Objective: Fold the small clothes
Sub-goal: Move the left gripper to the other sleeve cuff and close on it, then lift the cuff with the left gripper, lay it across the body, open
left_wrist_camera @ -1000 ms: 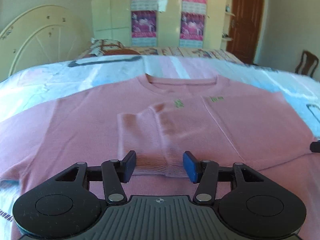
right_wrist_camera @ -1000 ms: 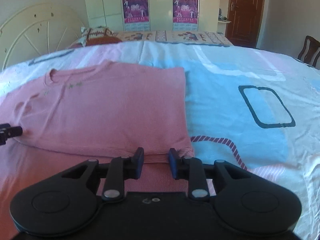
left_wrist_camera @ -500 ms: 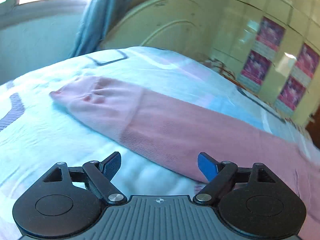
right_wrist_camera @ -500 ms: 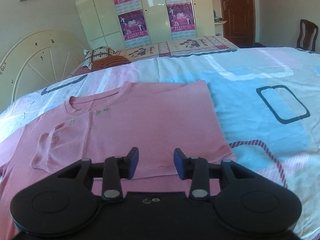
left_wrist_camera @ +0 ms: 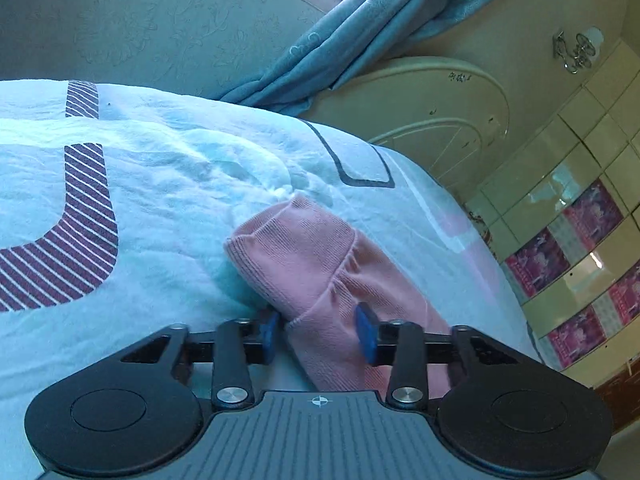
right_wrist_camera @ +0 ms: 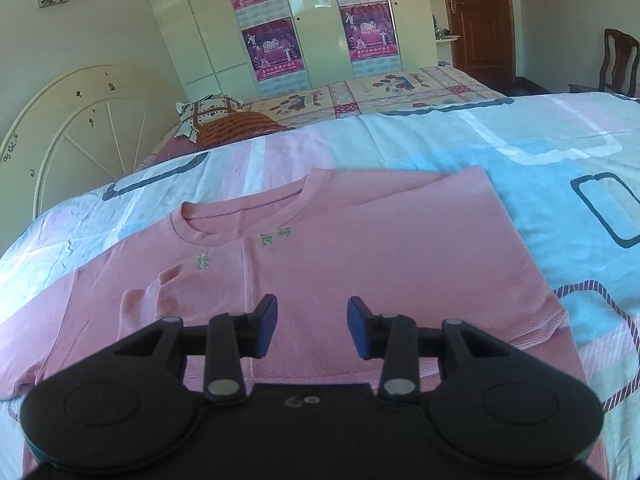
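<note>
Left tool (left_wrist_camera: 318, 330) has swung to straddle the sleeve cuff (left_wrist_camera: 292, 248).

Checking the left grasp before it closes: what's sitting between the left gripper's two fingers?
In the left wrist view, the pink sleeve lies between the open left gripper fingers, over the bedspread.

Small green embroidered marks (right_wrist_camera: 276, 237) sit below the pink sweater (right_wrist_camera: 360, 248) collar, too small to read. The wardrobe posters (right_wrist_camera: 272, 46) carry print, also illegible.
</note>
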### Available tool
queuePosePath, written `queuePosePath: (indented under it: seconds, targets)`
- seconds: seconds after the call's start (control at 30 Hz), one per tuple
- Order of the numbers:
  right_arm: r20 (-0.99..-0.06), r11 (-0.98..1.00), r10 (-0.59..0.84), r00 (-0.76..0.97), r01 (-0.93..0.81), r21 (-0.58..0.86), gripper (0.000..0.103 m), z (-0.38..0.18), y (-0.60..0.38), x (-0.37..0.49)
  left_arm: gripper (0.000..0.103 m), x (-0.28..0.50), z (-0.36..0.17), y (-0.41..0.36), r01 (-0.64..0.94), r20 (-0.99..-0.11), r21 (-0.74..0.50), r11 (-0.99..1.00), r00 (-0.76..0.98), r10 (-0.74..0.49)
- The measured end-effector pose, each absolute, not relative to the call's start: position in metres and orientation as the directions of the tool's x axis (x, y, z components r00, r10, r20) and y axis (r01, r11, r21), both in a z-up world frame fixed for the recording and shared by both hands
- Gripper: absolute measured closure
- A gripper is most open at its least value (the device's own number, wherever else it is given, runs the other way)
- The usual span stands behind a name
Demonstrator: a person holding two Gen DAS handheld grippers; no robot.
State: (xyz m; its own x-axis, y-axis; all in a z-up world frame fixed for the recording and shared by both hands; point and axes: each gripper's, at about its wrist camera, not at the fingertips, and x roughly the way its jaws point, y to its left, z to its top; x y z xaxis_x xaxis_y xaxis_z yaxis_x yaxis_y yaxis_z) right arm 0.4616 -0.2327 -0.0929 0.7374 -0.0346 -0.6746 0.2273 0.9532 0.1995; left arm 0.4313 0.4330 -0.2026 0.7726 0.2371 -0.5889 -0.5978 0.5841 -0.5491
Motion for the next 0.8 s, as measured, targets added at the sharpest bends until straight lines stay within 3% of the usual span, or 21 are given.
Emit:
queuePosePath:
  seconds: [0.07,0.1,0.2,0.27,0.33,0.5,0.67,0.8]
  targets:
    - [-0.674,0.947,-0.043,0.737,0.245,0.208,0.065,-0.092,-0.236,0.461,0.093,0.436,-0.204,0.441,-0.611,-0.608,-0.536,0.582,0.758,0.236]
    - [-0.675,0.944,-0.046,0.736,0.254,0.212,0.065,-0.091,-0.238,0.460,0.093,0.437,-0.197,0.442,-0.629,-0.625,-0.535,0.563,0.744,0.237]
    - [-0.675,0.940,-0.065,0.735,0.272,0.206,0.065,-0.089,-0.246,0.456,0.094,0.433,-0.159,0.419,-0.539,-0.505,-0.530,0.655,0.821,0.266]
    - [-0.678,0.937,-0.076,0.732,0.285,0.203,0.065,-0.089,-0.251,0.453,0.094,0.452,-0.156,0.405,-0.544,-0.562,-0.450,0.708,0.789,0.249]
    - [-0.681,0.931,-0.079,0.728,0.299,0.211,0.065,-0.091,-0.257,0.450,0.094,0.462,-0.148,0.383,-0.497,-0.541,-0.410,0.764,0.808,0.235]
    - [-0.675,0.930,-0.076,0.734,0.297,0.218,0.065,-0.094,-0.264,0.444,0.094,0.483,-0.126,0.290,-0.299,-0.489,-0.363,0.883,0.868,0.092]
    - [-0.661,0.926,-0.058,0.748,0.287,0.244,0.065,-0.095,-0.275,0.440,0.094,0.497,-0.115,0.175,-0.113,-0.485,-0.345,0.932,0.872,-0.074]
    - [-0.651,0.916,-0.038,0.758,0.287,0.280,0.065,-0.094,-0.290,0.434,0.093,0.499,-0.101,0.079,0.023,-0.486,-0.259,0.966,0.861,-0.151]
